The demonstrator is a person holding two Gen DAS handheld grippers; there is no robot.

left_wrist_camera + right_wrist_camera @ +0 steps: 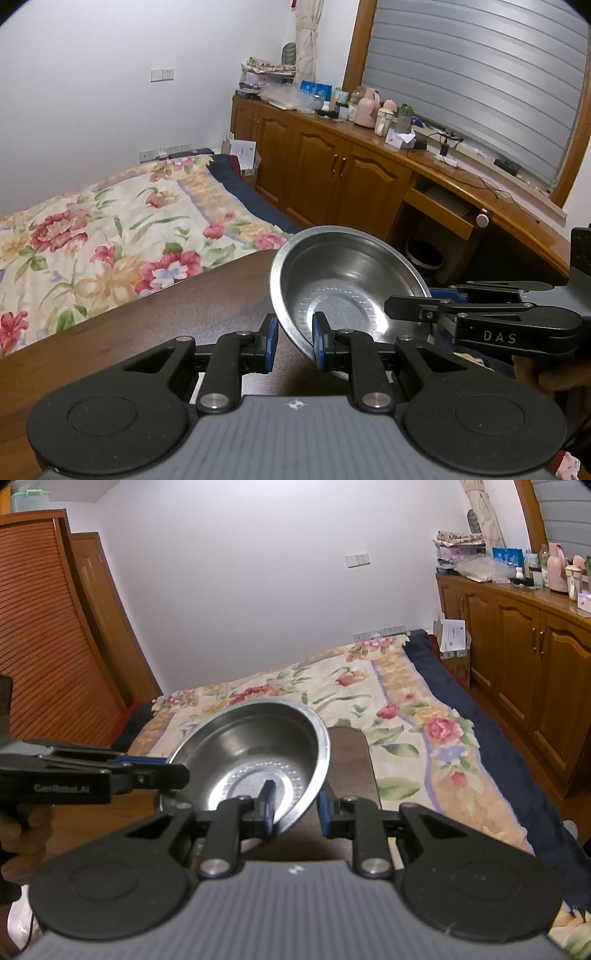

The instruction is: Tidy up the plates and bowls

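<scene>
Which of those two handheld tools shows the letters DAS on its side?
The right tool, pinching the steel bowl by its rim from the right in the left camera's view; the left tool shows GenRobot.AI instead.

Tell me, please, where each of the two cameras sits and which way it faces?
Left wrist: on the left gripper, facing the wooden cabinets and window; its jaws clamp the steel bowl; the right gripper and fingers enter from the right.
Right wrist: on the right gripper, facing the flowered bed and wardrobe; the left gripper enters from the left.
Shared: the bowl, gripped on opposite rims above the dark table, plus bed and cabinets.
</scene>
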